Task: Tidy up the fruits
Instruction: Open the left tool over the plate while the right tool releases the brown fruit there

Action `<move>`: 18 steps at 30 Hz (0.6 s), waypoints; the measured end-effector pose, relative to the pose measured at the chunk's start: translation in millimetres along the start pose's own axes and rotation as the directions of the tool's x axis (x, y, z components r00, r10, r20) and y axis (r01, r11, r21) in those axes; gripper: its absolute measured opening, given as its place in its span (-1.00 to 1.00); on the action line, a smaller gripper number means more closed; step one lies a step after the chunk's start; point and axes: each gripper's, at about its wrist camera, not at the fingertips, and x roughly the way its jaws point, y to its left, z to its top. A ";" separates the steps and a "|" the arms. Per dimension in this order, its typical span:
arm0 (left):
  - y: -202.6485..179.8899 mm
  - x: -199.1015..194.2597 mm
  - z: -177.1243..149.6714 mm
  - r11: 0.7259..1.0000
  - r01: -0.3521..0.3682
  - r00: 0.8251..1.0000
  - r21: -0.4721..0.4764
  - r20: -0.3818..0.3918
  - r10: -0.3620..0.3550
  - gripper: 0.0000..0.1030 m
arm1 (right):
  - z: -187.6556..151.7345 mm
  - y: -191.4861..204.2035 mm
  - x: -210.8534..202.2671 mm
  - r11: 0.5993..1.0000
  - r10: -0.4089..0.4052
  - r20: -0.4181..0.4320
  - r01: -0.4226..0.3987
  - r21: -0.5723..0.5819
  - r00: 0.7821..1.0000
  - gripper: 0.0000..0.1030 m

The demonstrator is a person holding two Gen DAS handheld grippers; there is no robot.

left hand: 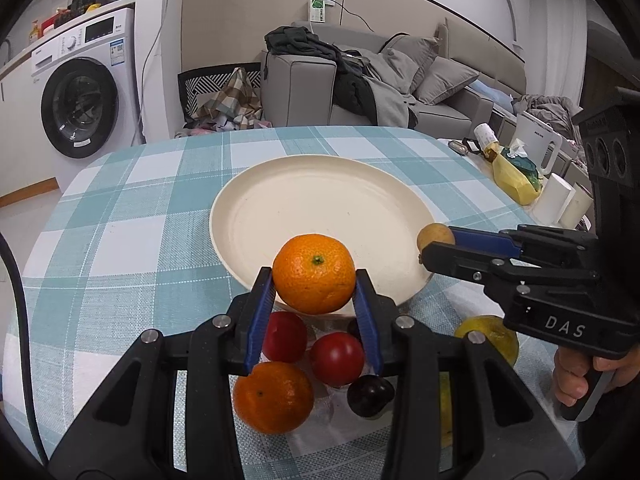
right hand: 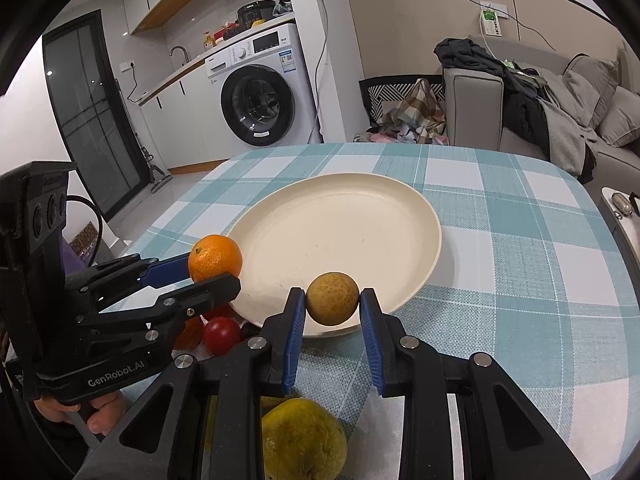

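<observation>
My left gripper [left hand: 315, 280] is shut on an orange mandarin [left hand: 314, 274], held over the near rim of the cream plate [left hand: 320, 196]. My right gripper [right hand: 332, 300] is shut on a small brown round fruit [right hand: 332, 298], also over the plate's [right hand: 340, 224] near edge. In the right wrist view the left gripper [right hand: 214, 270] shows at the left with the mandarin [right hand: 215, 258]. In the left wrist view the right gripper [left hand: 434, 246] carries the brown fruit [left hand: 434, 235]. Below lie a second mandarin [left hand: 273, 397], two red fruits [left hand: 337, 358], a dark plum [left hand: 370, 395] and a yellow-green fruit [right hand: 304, 440].
The checked teal tablecloth [left hand: 132, 216] covers a rounded table. At the right edge stand a yellow tissue holder [left hand: 514, 180], white cups [left hand: 558, 200] and a white kettle [left hand: 536, 144]. A washing machine [right hand: 260, 92] and a grey sofa [left hand: 360, 88] stand beyond the table.
</observation>
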 end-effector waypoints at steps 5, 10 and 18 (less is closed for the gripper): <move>-0.5 2.8 -0.5 1.000 0.006 1.000 0.003 -0.011 -0.006 -0.29 | -1.4 0.3 3.0 1.000 -0.014 -0.015 0.014 -0.003 1.000 -0.44; -1.0 6.5 -1.7 1.000 0.008 1.000 0.008 -0.025 -0.008 -0.29 | -1.8 1.4 3.6 1.000 -0.015 -0.017 0.015 -0.009 1.000 -0.37; 1.1 -6.0 -0.6 1.000 0.012 1.000 0.003 0.014 -0.012 -0.09 | -3.3 1.2 -8.2 0.999 -0.050 0.022 0.050 -0.014 0.999 -0.04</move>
